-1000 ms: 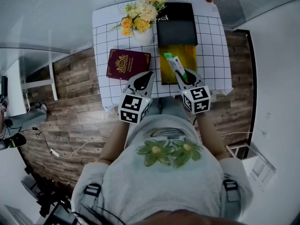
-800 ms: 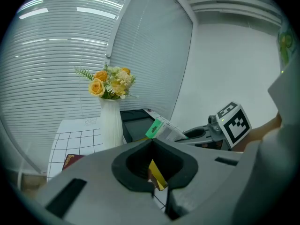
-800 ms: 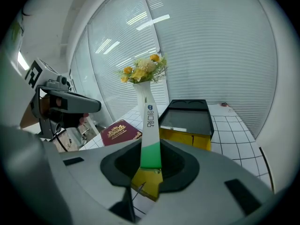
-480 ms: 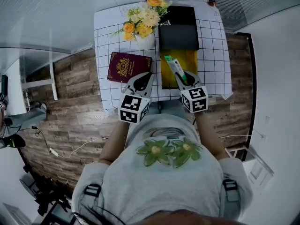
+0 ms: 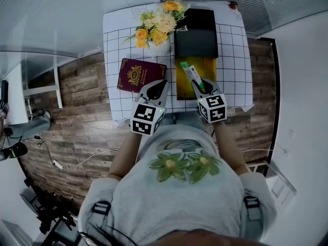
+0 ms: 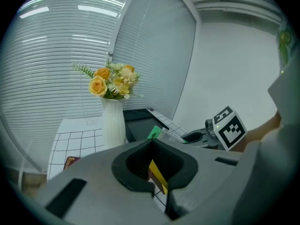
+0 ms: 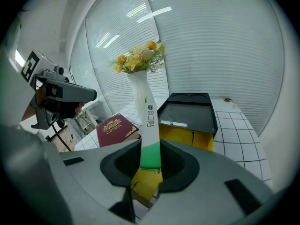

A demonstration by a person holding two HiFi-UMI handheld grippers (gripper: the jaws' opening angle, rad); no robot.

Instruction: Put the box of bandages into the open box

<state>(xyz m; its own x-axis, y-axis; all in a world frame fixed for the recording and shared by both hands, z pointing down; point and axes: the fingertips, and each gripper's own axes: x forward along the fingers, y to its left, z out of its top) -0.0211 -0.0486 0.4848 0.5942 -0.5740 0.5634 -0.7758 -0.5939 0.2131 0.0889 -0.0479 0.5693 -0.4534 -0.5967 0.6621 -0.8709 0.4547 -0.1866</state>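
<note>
The bandage box (image 5: 190,74) is slim, white with a green end. My right gripper (image 5: 201,86) is shut on its green end and holds it slanted over the near part of the open box (image 5: 208,68), which has a yellow inside and a black lid folded back. In the right gripper view the bandage box (image 7: 149,125) sticks up and forward from between the jaws of the right gripper (image 7: 150,149), above the open box's yellow wall (image 7: 187,136). My left gripper (image 5: 158,85) hovers at the table's near edge, shut and holding nothing.
A maroon booklet (image 5: 141,75) lies on the grid-patterned tablecloth (image 5: 233,60), left of the open box. A white vase of yellow flowers (image 5: 155,29) stands behind it, beside the black lid (image 5: 196,35). Wooden floor surrounds the small table.
</note>
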